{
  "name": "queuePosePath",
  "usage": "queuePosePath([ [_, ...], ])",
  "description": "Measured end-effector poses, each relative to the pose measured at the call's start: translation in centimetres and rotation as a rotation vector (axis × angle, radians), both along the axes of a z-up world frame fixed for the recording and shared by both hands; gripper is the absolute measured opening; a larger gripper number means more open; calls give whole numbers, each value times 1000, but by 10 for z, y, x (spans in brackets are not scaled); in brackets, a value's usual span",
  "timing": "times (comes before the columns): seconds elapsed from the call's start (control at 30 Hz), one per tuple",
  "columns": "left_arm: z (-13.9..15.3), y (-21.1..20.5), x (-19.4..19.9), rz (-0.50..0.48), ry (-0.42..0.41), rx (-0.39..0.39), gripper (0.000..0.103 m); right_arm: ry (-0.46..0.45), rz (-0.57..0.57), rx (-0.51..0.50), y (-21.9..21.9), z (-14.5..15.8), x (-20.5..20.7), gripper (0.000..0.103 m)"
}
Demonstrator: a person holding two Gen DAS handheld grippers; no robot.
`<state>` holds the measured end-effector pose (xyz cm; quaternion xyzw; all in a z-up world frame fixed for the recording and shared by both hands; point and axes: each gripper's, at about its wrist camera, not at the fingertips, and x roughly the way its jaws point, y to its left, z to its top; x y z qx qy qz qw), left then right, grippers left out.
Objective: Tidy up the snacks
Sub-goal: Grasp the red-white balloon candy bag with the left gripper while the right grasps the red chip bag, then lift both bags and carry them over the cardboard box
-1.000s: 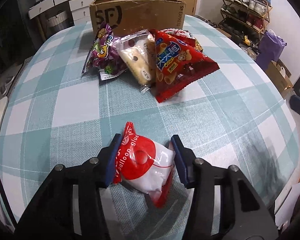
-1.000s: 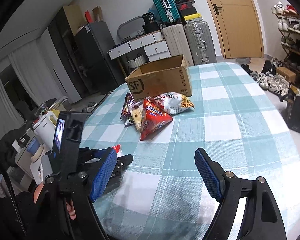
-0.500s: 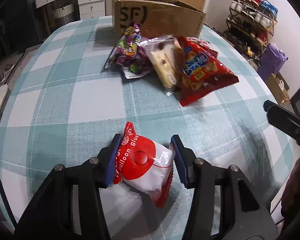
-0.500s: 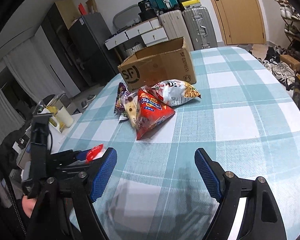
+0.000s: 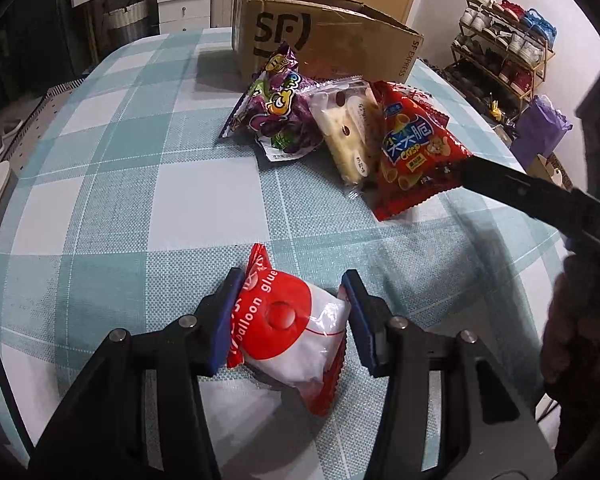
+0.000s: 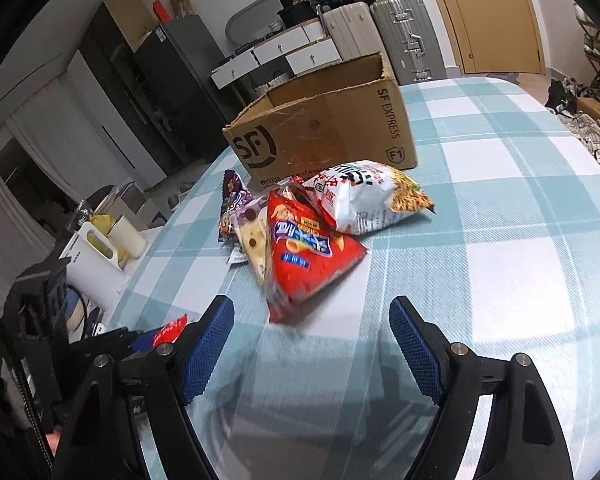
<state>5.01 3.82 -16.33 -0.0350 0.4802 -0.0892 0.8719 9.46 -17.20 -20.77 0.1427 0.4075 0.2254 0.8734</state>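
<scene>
Red-and-white film wraps the small balloon glue packet (image 5: 290, 326), which is clamped between the pads of the left gripper (image 5: 288, 316) and held just above the checked tablecloth (image 5: 112, 200). The packet looks light, soft and crinkly; the pads bear on its two long sides at mid-body, which appears the soundest hold, since the sealed ends are thin and likely to slip. The right gripper (image 6: 312, 344) is spread wide and carries nothing, pointed toward the red crisp bag (image 6: 304, 256) nearest it. That bag lies in a loose heap with a white noodle-snack bag (image 6: 370, 200), a clear-wrapped cake slice (image 5: 348, 136) and a purple candy bag (image 5: 280, 116), all overlapping and touching. These look air-filled and brittle inside; judged best taken across the body with light pressure. Behind the heap, just beside it, stands an open cardboard box (image 6: 328, 128) marked SF Express. Its interior is not visible from either view, so contents cannot be stated. Judged destination for the snacks: this box.
</scene>
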Motion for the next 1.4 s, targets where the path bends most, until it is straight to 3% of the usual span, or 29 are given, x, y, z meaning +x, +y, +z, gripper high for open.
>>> queuePosePath([
  [0.57,0,21,10,14,36,-100,47,84,19,65,27,-23,54,81],
  [0.6,0,21,10,15,36,-101,47,85,16,71,27,-24,56,79],
  [0.67,0,22,11,14,38,-105,47,86,15,85,28,-25,58,69],
  [0.7,1,23,11,14,39,-106,47,85,12,88,28,-26,59,59],
  [0.83,4,25,13,21,35,-103,47,97,32,127,28,-32,61,42],
  [1.4,33,19,4,16,-28,-92,47,37,43,190,10,-4,24,38],
])
